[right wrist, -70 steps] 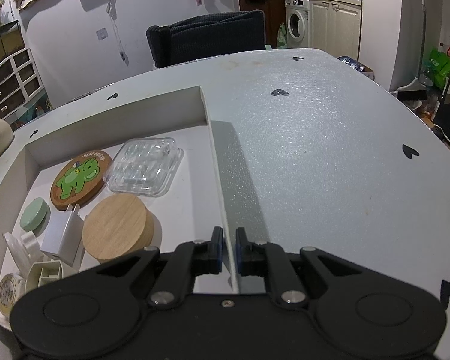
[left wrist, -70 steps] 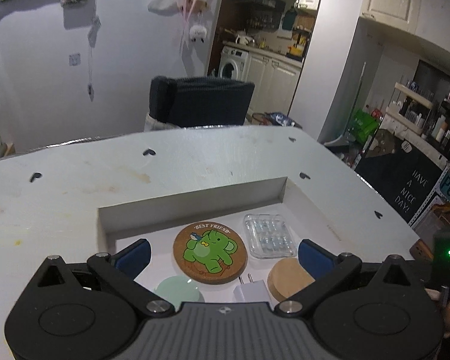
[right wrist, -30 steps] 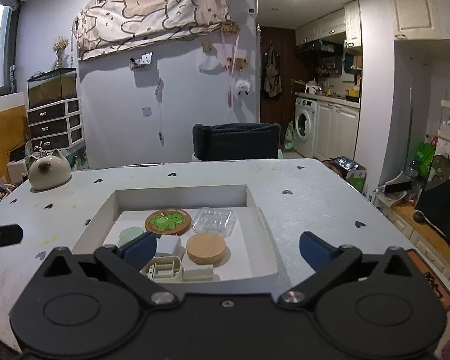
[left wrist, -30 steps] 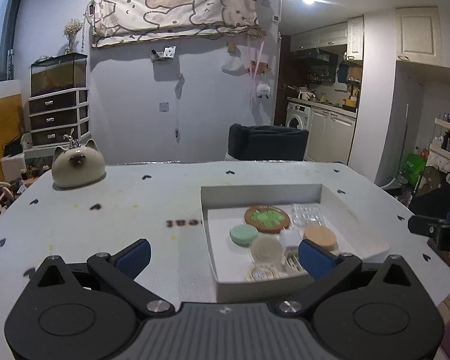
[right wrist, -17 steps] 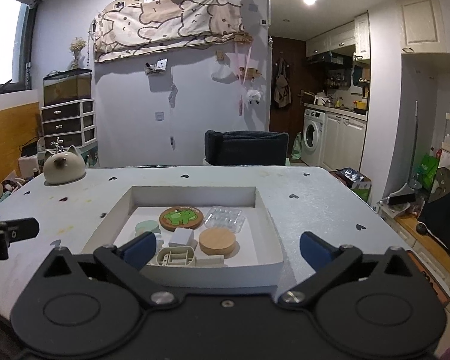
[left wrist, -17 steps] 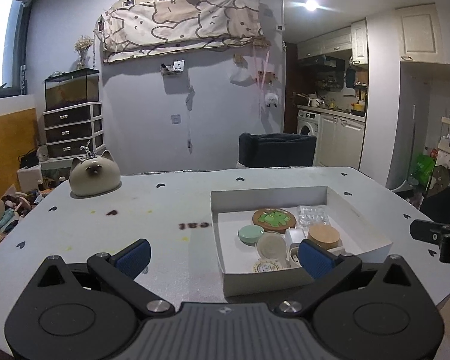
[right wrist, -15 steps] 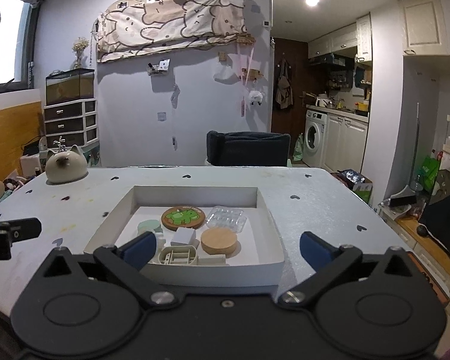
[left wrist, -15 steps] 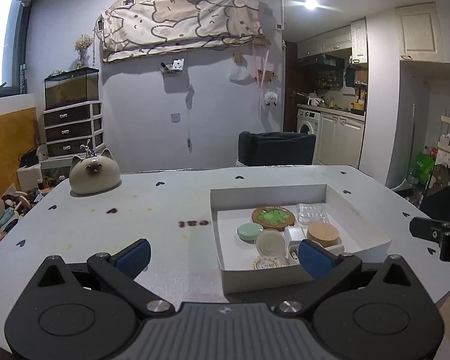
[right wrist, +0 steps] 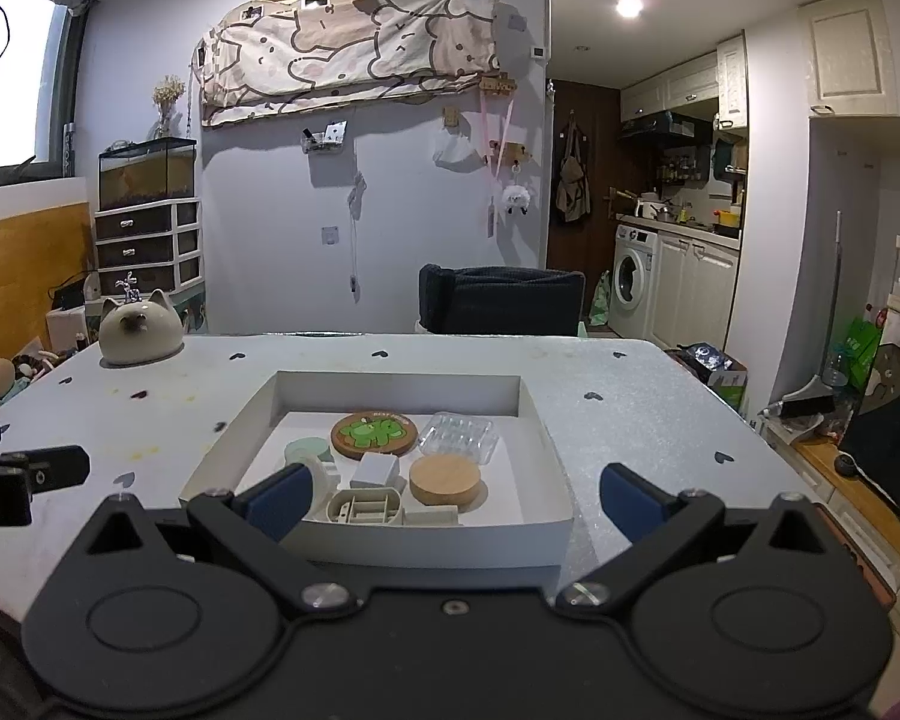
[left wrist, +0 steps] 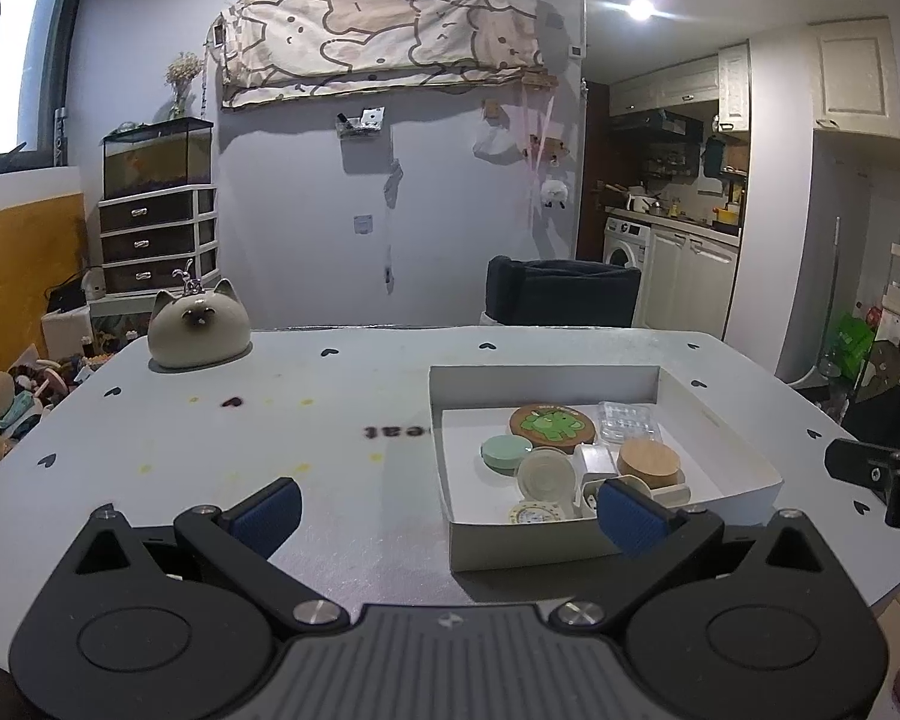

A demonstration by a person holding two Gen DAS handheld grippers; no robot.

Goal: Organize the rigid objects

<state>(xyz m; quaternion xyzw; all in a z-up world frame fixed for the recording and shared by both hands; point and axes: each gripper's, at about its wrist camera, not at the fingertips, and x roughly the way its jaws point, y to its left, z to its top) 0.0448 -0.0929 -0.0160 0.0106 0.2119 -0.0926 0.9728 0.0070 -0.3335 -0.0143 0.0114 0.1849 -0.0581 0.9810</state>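
**Both grippers backed off, everything's sitting in the box**

So the white box (right wrist: 426,540) is the landmark here. It sits on the white table (left wrist: 330,396) with all the small stuff inside: elephant coaster (right wrist: 374,433) toward the far wall, clear plastic case (right wrist: 459,432) just right of it, wooden disc (right wrist: 444,479) nearer the front, mint round tin (right wrist: 307,451) on the left, white charger block (right wrist: 375,471) in the middle, plus a beige plastic frame piece (right wrist: 363,507) against the front wall. From the left view there's also a round off-white lid (left wrist: 547,474) and a small dial-faced thing (left wrist: 533,514) by the front wall.

Left gripper (left wrist: 447,513) and right gripper (right wrist: 453,495) are both spread wide and holding nothing, hanging back on the near side of the box.

Looks basically done to me. What could go wrong: the box looks light, so any gripper going back in could catch the front wall and shove it. The items at the front are packed touching each other, so grabbing one likely drags a neighbour. The cat-shaped ceramic (left wrist: 198,333), well off to the far left of the box, isn't at risk.
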